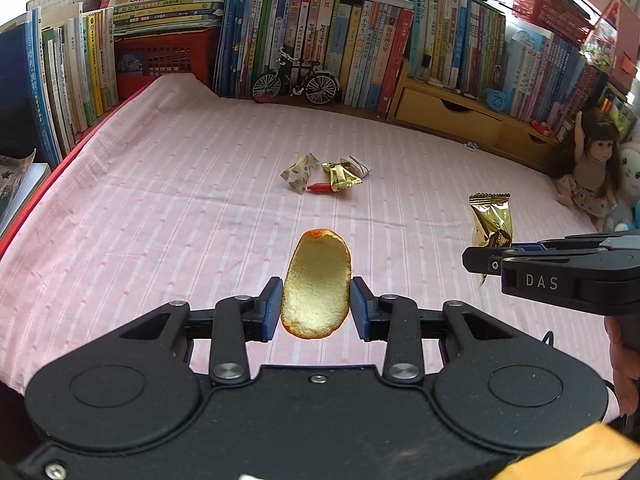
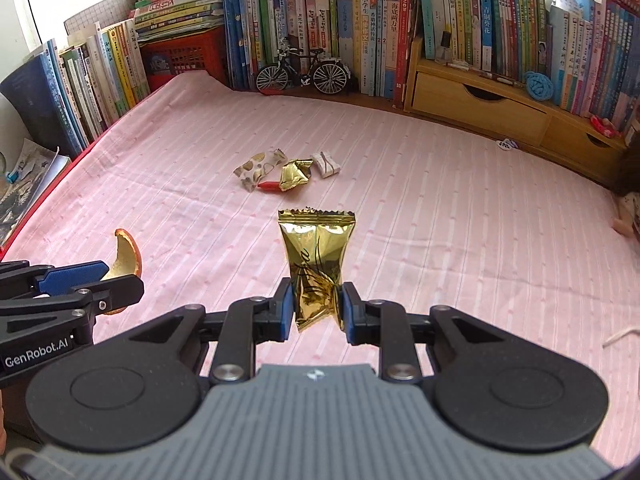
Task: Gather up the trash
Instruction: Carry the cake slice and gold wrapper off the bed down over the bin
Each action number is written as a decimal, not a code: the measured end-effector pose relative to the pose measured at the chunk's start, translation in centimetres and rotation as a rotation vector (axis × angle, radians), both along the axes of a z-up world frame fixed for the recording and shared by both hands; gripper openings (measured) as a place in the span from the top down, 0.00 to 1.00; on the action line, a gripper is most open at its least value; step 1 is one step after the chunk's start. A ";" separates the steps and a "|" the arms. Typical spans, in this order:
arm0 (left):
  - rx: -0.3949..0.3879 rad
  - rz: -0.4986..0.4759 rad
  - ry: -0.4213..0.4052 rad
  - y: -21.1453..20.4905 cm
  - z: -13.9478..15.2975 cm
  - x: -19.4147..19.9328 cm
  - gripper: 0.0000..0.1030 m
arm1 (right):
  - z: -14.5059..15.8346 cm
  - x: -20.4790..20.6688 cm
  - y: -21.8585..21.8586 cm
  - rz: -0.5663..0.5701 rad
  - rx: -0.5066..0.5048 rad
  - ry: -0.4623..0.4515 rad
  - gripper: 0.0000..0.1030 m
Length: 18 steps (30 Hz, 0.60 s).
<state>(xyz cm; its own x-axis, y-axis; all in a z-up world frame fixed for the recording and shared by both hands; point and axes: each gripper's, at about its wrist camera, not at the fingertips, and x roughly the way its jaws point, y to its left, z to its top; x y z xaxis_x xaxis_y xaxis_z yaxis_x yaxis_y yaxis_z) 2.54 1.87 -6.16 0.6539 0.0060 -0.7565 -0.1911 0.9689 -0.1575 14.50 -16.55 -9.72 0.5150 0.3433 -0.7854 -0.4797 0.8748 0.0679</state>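
My left gripper point(image 1: 316, 304) is shut on a piece of orange peel point(image 1: 316, 284), held above the pink striped cloth point(image 1: 160, 208). My right gripper point(image 2: 318, 306) is shut on a gold foil wrapper point(image 2: 318, 258), also lifted off the cloth. Each gripper shows in the other's view: the right gripper point(image 1: 486, 258) with the gold wrapper point(image 1: 491, 220), the left gripper point(image 2: 116, 280) with the peel point(image 2: 126, 254). A small pile of trash lies mid-cloth: a patterned wrapper point(image 1: 300, 172), a crumpled gold wrapper point(image 1: 340, 176), a white wrapper point(image 1: 356, 166) and a red scrap point(image 1: 319, 188).
Rows of books point(image 1: 340, 40) line the back and left edges. A model bicycle point(image 1: 296, 80) stands at the back, wooden drawers point(image 1: 448, 112) at the back right, a red crate point(image 1: 168, 58) at the back left. A doll point(image 1: 592, 168) sits at the right edge.
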 end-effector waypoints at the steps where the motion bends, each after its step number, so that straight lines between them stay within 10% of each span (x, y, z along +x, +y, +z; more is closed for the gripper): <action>1: 0.001 -0.017 -0.003 0.3 0.1 -1.1 0.67 | 0.0 -1.2 0.2 -0.013 0.002 0.001 0.71; 18: -0.026 -0.064 0.121 7.0 -4.3 -17.7 0.67 | -4.2 -20.5 5.7 0.013 -0.033 0.134 0.71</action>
